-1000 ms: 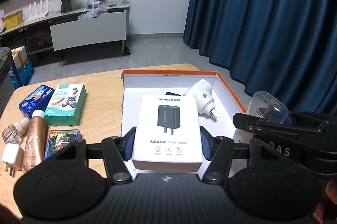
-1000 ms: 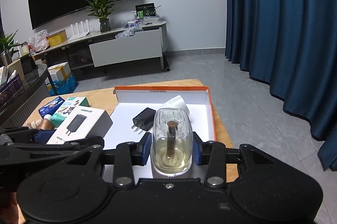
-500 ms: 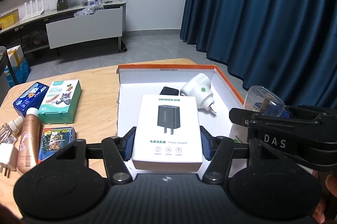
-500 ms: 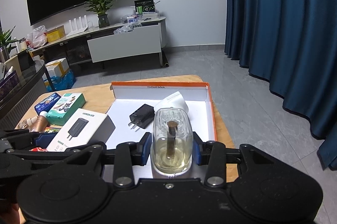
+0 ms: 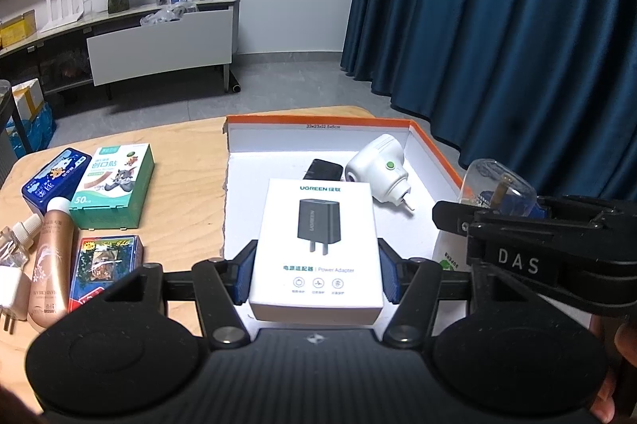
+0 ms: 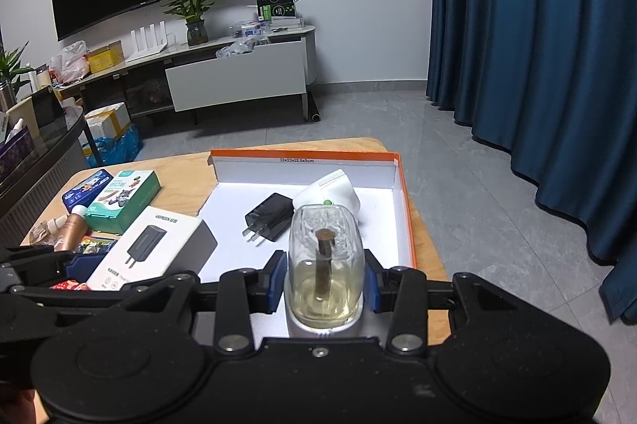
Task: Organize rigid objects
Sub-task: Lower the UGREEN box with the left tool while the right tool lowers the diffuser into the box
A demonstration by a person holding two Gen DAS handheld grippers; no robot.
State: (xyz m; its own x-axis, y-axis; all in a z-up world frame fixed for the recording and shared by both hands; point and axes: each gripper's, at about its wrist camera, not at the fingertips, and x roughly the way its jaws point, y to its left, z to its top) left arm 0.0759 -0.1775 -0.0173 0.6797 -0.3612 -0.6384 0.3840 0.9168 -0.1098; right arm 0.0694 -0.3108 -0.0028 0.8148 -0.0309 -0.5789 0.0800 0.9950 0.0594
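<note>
Both grippers have drifted slightly sideways over the tray since a second ago, loads unchanged; the left gripper (image 5: 316,274) is clamped on the white adapter box (image 5: 316,249), held above the near left part of the orange-rimmed tray (image 5: 318,120); the right gripper (image 6: 324,282) is clamped on the clear liquid bottle (image 6: 324,264), upright over the tray's near edge; farther in, a black charger (image 6: 268,217) and a white plug-in unit (image 5: 378,171) lie on the tray floor; left of the tray, on the wooden table (image 5: 187,185), sit a green box (image 5: 113,191), a blue tin (image 5: 55,179) and a bronze tube (image 5: 51,264).
</note>
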